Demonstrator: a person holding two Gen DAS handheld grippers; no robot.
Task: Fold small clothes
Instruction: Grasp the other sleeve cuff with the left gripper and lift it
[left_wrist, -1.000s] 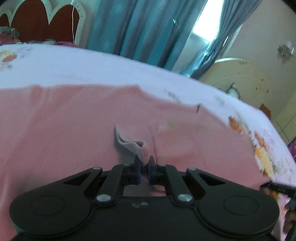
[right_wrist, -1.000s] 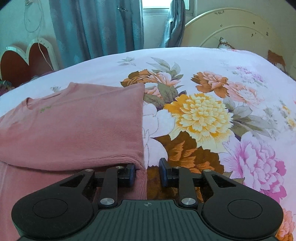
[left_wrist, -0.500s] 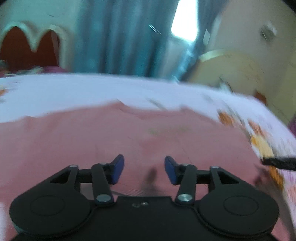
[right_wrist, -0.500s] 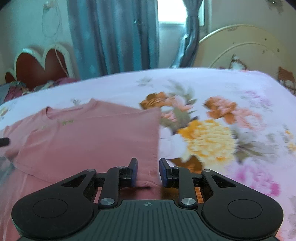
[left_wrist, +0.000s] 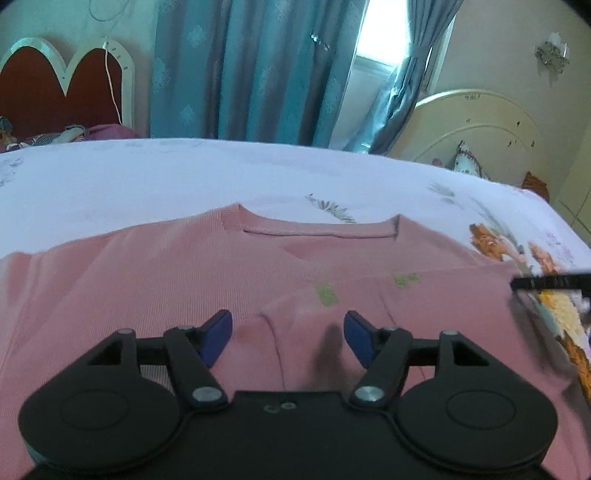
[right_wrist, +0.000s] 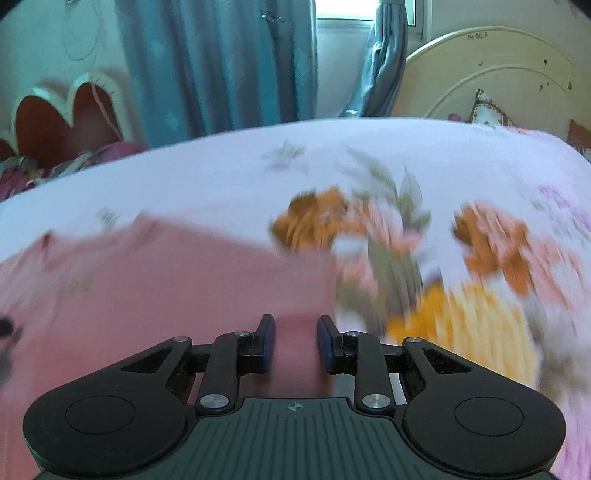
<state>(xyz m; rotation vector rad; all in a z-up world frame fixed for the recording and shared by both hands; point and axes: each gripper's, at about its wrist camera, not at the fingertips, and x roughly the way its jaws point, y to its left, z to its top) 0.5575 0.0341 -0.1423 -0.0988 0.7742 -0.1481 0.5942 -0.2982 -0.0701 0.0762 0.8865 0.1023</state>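
One fold looks finished on the pink ribbed knit top (left_wrist: 155, 280): its right-hand side lies doubled over the body, the folded panel's edge running just ahead of the left gripper (left_wrist: 288, 332) and off toward that claw's right, with small green lettering (left_wrist: 327, 293) showing on it. This garment lies flat on the white floral bedsheet (left_wrist: 184, 177), its round neckline (left_wrist: 317, 229) ahead of the left claw and pointing away from it. Neither claw holds any cloth. In the left wrist view the left claw's blue pads (left_wrist: 218, 332) stand wide apart above the fabric, with nothing between them. In the right wrist view, which is blurred, the right gripper (right_wrist: 293, 343) has its pads parted by a narrower gap, and pink cloth shows beyond that gap, apparently lower down; I judge that nothing is pinched. The top's straight folded edge lies just ahead of the right claw, with the sheet's orange and yellow flower print (right_wrist: 461, 328) off to its right.

Judging from this layout, the task is partly done. The left-hand side, spread out flat to the left of the left claw, is not yet folded in, and the bottom-to-neckline fold probably remains too. Whether other garments wait cannot be told.
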